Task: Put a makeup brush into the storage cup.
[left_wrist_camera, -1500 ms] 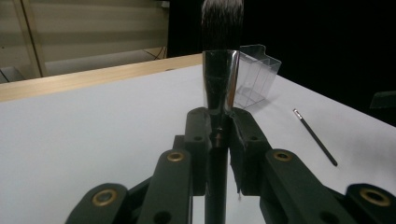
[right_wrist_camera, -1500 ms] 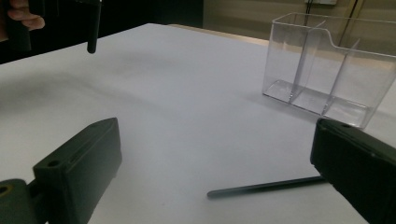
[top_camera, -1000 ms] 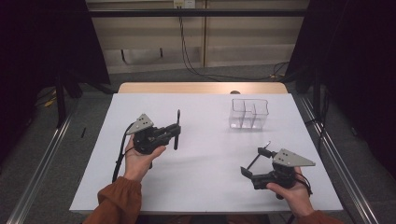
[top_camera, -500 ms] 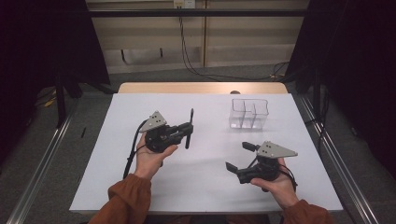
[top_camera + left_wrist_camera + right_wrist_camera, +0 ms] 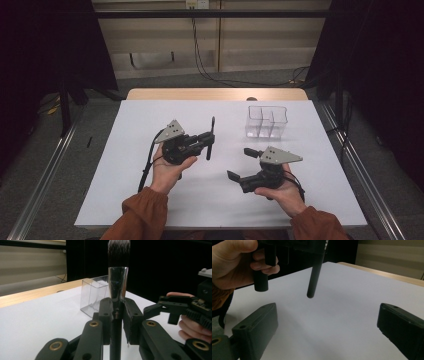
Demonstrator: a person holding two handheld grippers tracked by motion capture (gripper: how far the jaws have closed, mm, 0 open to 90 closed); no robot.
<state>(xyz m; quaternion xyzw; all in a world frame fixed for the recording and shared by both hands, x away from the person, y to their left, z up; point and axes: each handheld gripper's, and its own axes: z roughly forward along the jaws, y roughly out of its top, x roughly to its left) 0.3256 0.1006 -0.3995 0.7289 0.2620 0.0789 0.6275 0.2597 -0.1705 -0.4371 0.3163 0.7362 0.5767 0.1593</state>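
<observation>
The left gripper [image 5: 209, 142] pinches a black brush [image 5: 117, 290] mid-table; the right gripper [image 5: 244, 164], jaws spread, hovers near the front edge beside a clear box [image 5: 267, 121].

A white-topped bench [image 5: 125, 175] with a pale wooden far edge is filling mid-frame; black cables [image 5: 210, 70] are trailing across the grey floor [image 5: 45, 150] above it.

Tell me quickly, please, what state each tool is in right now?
Left tool: closed on a makeup brush, bristles pointing up.
Right tool: open, jaws spread wide, holding nothing.
</observation>
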